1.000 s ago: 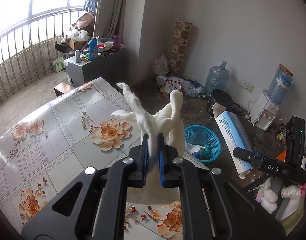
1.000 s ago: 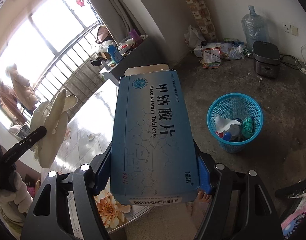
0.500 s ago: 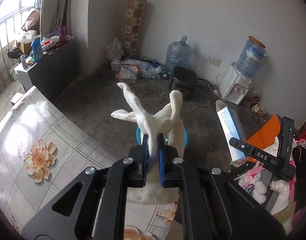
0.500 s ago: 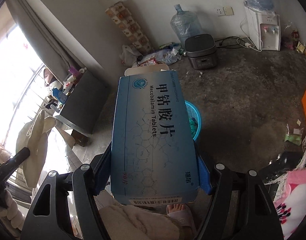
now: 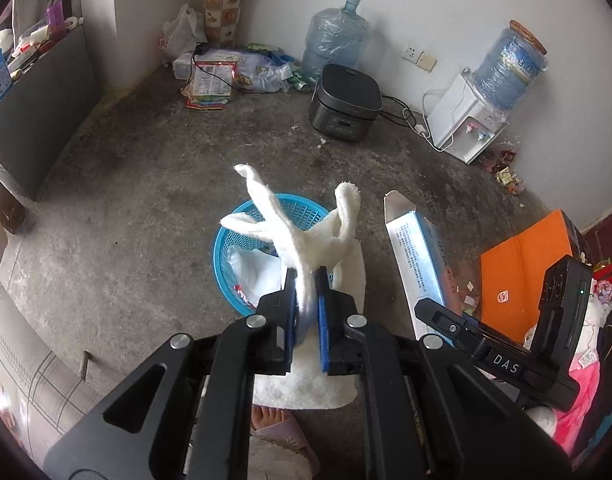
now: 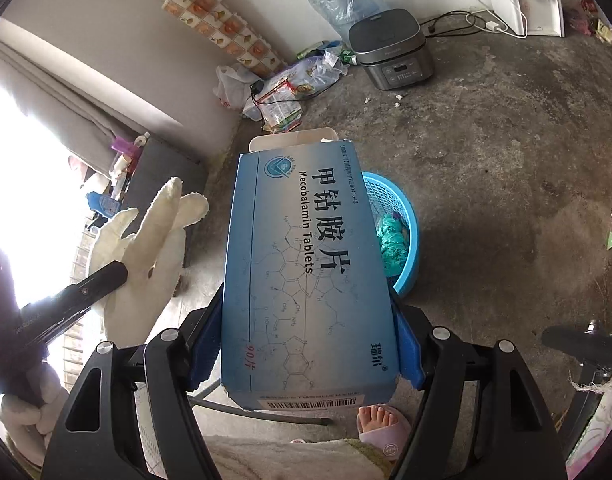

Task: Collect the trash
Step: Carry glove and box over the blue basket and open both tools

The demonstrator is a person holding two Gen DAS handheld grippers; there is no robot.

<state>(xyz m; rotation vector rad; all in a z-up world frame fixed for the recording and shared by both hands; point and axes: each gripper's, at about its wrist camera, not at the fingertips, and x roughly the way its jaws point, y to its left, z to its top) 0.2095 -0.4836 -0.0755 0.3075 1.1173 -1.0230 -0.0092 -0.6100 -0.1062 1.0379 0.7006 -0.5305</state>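
Left wrist view: left gripper clamps a white fleecy glove directly above the blue mesh plastic basket; right gripper grips a blue cardboard tablet box beside it; carrying step; next, lower and release each into the basket.

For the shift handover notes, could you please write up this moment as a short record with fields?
left gripper: shut on white cloth, held above the basket
right gripper: shut on blue tablet box, its end flap open
blue basket: on the concrete floor, white and green trash inside
nearby: rice cooker, water dispenser, orange box
status: both items not yet dropped
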